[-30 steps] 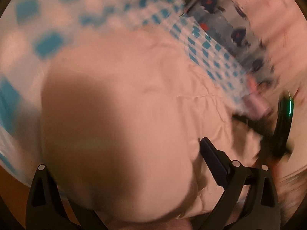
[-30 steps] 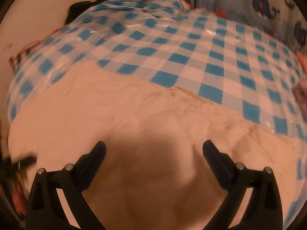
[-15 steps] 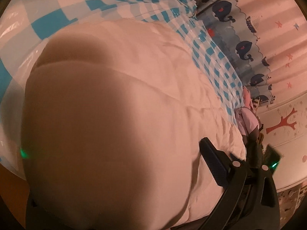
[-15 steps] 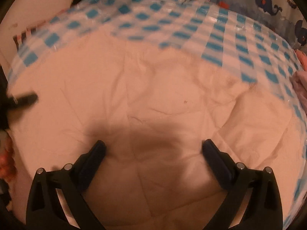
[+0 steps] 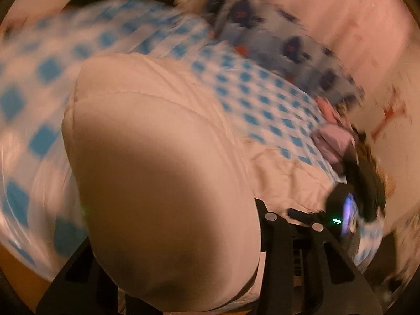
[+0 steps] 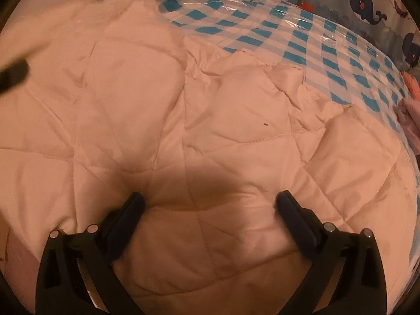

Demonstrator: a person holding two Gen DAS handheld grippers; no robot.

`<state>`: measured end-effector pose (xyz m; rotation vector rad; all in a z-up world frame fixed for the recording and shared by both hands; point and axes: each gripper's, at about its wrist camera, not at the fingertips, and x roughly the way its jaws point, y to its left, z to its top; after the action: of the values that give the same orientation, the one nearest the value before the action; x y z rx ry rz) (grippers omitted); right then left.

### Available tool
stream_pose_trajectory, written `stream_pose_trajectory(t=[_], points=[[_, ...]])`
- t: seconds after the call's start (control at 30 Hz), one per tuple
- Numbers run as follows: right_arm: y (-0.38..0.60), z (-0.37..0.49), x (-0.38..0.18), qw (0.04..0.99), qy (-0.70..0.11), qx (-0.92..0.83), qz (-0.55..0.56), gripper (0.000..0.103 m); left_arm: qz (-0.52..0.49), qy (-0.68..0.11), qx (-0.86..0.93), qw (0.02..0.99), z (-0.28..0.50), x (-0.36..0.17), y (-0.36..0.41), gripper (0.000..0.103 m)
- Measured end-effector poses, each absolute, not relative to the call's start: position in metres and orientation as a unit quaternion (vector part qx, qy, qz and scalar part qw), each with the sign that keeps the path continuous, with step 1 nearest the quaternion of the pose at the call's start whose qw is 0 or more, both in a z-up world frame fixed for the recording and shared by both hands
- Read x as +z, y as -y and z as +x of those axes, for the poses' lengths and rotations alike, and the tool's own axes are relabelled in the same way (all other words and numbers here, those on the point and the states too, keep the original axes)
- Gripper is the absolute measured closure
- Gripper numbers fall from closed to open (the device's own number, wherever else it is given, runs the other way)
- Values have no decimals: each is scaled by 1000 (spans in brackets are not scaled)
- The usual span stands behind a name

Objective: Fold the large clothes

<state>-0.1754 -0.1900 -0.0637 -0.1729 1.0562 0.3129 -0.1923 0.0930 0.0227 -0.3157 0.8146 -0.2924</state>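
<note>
The left gripper (image 5: 181, 270) is closing its jaws on a bunched fold of the pale quilted blanket (image 6: 168, 120). The right gripper (image 6: 210, 204) hovers released, fingers spread just above the blanket, which lies on a blue-checked tablecloth (image 6: 328, 52) near a whale-print curtain (image 6: 367, 2).

Right gripper (image 6: 210, 203): two matte black plastic arms — angular, with triangular cut-outs and round silver screw heads at the joints — ending in dark navy padded fingers (image 6: 294, 210). Left gripper (image 5: 173, 257) has the same black frame and silver screws.
</note>
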Motion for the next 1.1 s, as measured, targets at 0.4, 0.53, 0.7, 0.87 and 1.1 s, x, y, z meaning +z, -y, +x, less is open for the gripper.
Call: stream_pose_trajectory(t=[0.4, 0.53, 0.7, 0.87, 1.1], points=[[274, -227, -21, 873, -452, 175, 58, 7, 78, -332, -226, 913, -214, 80, 58, 68], [367, -256, -19, 859, -409, 191, 243, 7, 121, -317, -243, 909, -232, 84, 96, 70], [443, -260, -72, 745, -372, 267, 485, 7, 179, -293, -279, 897, -264, 83, 149, 71], [491, -277, -93, 673, -280, 304, 614, 7, 238, -286, -324, 870, -291, 62, 208, 73], [552, -301, -104, 658, -252, 270, 656, 7, 328, -288, -344, 831, -315, 9, 288, 69]])
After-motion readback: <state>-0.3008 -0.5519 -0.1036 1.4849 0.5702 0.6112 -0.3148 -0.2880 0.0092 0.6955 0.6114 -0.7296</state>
